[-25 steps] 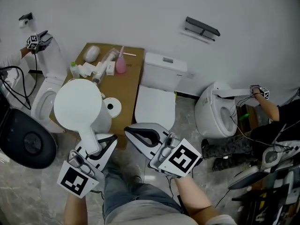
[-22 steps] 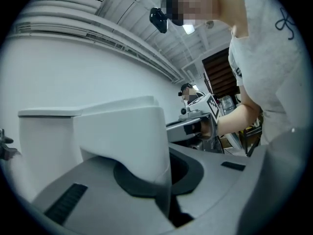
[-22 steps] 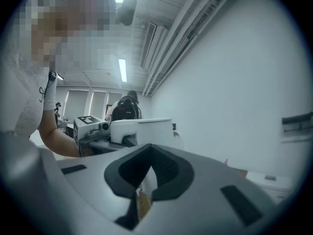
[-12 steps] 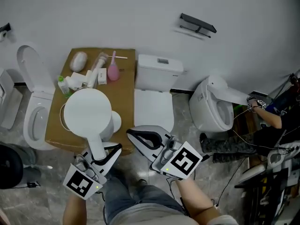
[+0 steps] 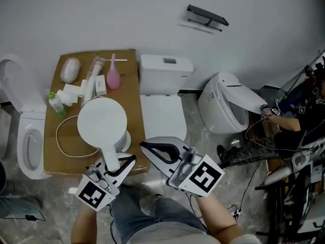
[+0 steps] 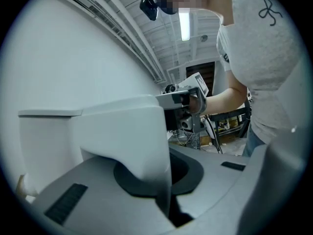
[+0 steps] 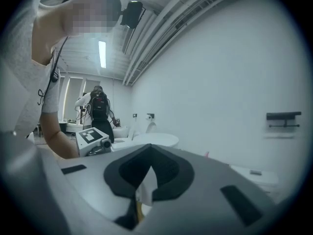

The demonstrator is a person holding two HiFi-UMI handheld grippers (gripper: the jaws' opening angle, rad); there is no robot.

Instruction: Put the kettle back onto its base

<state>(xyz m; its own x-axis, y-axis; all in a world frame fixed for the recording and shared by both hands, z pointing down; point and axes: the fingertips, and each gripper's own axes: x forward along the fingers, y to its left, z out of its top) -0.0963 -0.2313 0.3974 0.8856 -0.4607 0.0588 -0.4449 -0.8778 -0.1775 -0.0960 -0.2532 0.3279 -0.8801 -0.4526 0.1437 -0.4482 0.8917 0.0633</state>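
Observation:
From above, the white kettle (image 5: 101, 122) shows as a round lid over the brown cardboard top (image 5: 133, 93). Its handle (image 5: 109, 156) points toward me, and my left gripper (image 5: 118, 161) is shut on it. The round white base (image 5: 124, 140) peeks out from under the kettle's right edge, its cord (image 5: 63, 145) looping to the left. In the left gripper view the white handle (image 6: 127, 131) fills the space between the jaws of the left gripper (image 6: 164, 180). My right gripper (image 5: 147, 147) hangs shut and empty just right of the kettle. The right gripper view shows its closed jaws (image 7: 144, 180) and the kettle's lid (image 7: 151, 140) beyond.
Bottles and tubes (image 5: 84, 88) and a pink item (image 5: 112, 78) lie at the back of the cardboard. A toilet with tank (image 5: 165, 70) stands to the right, another toilet (image 5: 28, 133) to the left, a tipped one (image 5: 223, 108) further right. A person (image 5: 297, 121) works at far right.
The kettle has moved right and lower, from beside the base to over it, still in my left gripper. My right gripper moved along with it and stayed shut.

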